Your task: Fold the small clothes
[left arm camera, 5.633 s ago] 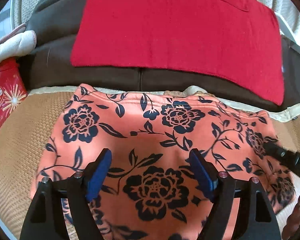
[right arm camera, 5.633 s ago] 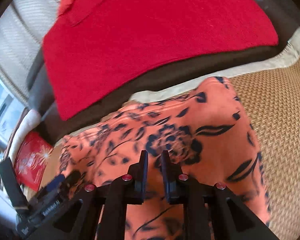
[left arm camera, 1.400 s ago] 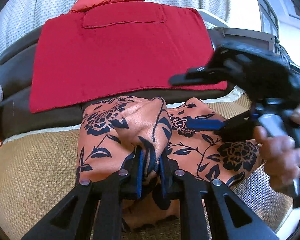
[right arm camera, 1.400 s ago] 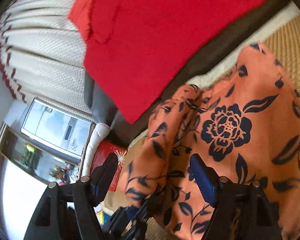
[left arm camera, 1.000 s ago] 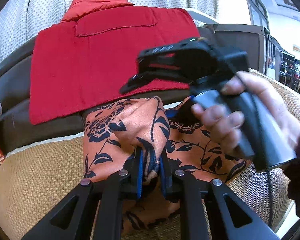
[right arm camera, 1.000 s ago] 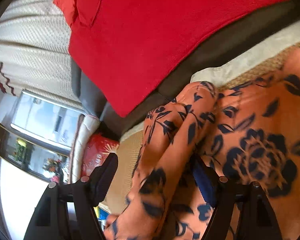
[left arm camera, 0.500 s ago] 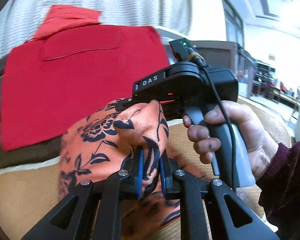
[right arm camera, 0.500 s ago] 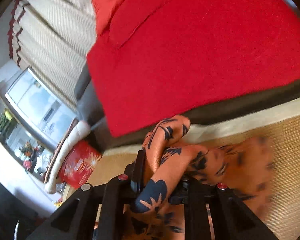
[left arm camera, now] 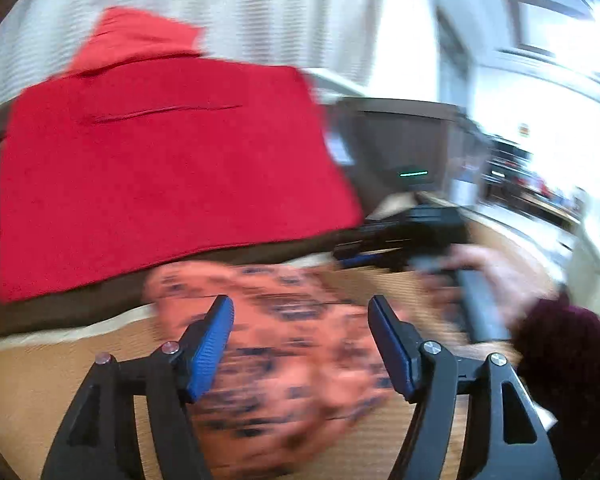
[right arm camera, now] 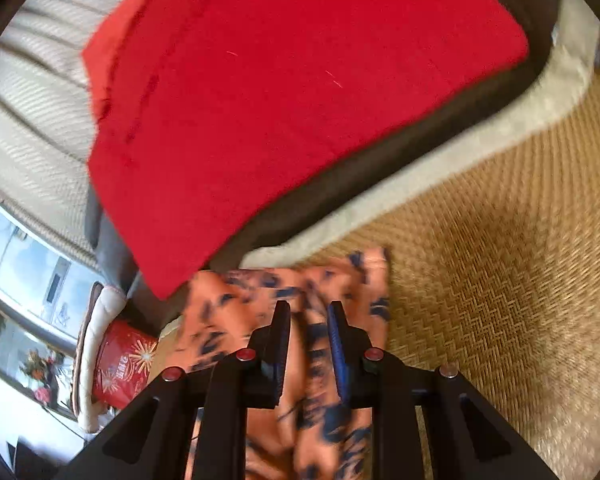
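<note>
Now my left gripper (left arm camera: 300, 340) gapes wide, empty, above the bunched orange floral garment (left arm camera: 284, 344) on the woven mat (right arm camera: 500, 260); right gripper (right arm camera: 308, 344) nearly closed, grip uncertain.

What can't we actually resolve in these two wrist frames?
- Left wrist: floral garment print and fold edges, motion-blurred.
- Left wrist: right gripper finger gap, smeared.
- Right wrist: whether the right gripper pinches cloth; blur and its own fingers hide contact.
- Right wrist: garment's near end, cut by the frame edge.

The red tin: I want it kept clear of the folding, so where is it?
In the right wrist view, the red tin sits low on the left, left of the floral garment, below the red cloth.
</note>
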Available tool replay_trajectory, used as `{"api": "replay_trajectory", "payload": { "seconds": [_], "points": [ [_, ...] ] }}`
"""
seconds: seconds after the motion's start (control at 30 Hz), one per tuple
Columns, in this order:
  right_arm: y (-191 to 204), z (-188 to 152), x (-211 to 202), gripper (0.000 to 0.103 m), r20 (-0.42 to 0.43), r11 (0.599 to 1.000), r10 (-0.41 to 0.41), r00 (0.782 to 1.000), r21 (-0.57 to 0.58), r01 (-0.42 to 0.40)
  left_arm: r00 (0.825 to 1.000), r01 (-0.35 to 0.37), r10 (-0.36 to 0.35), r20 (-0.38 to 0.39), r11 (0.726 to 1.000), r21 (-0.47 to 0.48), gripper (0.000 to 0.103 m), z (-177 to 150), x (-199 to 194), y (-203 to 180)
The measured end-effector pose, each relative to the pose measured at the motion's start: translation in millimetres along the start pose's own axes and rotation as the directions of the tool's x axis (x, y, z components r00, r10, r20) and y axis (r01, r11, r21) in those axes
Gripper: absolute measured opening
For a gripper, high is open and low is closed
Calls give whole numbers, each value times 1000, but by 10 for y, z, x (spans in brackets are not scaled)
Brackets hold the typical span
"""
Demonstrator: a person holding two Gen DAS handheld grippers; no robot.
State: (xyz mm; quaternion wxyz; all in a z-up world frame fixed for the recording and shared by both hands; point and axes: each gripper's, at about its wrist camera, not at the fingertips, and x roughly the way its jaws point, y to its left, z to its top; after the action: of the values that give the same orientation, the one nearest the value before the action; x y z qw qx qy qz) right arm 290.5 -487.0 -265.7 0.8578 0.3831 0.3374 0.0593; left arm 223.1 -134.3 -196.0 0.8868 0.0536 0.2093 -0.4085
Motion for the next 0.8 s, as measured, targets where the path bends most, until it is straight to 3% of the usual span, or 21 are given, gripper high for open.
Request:
{"api": "replay_trajectory", "payload": {
  "seconds": [0.07, 0.13, 0.2, 0.3, 0.37, 0.47, 0.53, 0.6, 0.7, 0.8],
  "points": [
    [224, -54, -171, 23, 33, 996, -43, 999, -75, 45, 995, -93, 90, -50, 994, -52, 70, -67, 63, 255],
    [445, -146, -229, 23, 16, 992, -22, 1000, -123, 23, 985, -150, 139, -104, 984, -99, 70, -162, 155, 529],
    [648, -278, -252, 23, -17, 984, -1, 1000, -178, -2, 977, -180, 166, -132, 979, -98, 70, -212, 233, 549],
    [917, -541, -185, 23, -77, 963, -33, 997, -270, 11, 967, -183, 174, -186, 983, -27, 70, -264, 358, 340],
    [850, -742, -222, 23, -125, 956, -87, 988, -291, 47, 950, -180, 184, -252, 983, 37, 69, -344, 509, 210],
    [736, -1084, -91, 21, -216, 921, -270, 938, -343, 186, 925, -120, 120, -360, 992, 23, 69, -470, 632, 139],
    [739, -1183, -136, 20, -193, 902, -294, 936, -380, 205, 920, -120, 124, -372, 992, 34, 69, -507, 661, 89],
    [828, -1125, -172, 20, -193, 898, -311, 931, -380, 221, 923, -110, 119, -366, 993, 46, 69, -482, 658, 78],
    [1046, -824, -221, 21, -116, 914, -246, 962, -359, 190, 923, -97, 96, -374, 995, 16, 69, -486, 643, 123],
    [1151, -479, 102, 21, -108, 910, -282, 953, -344, 231, 922, -85, 80, -379, 996, 5, 69, -436, 667, 151]
  ]
}}
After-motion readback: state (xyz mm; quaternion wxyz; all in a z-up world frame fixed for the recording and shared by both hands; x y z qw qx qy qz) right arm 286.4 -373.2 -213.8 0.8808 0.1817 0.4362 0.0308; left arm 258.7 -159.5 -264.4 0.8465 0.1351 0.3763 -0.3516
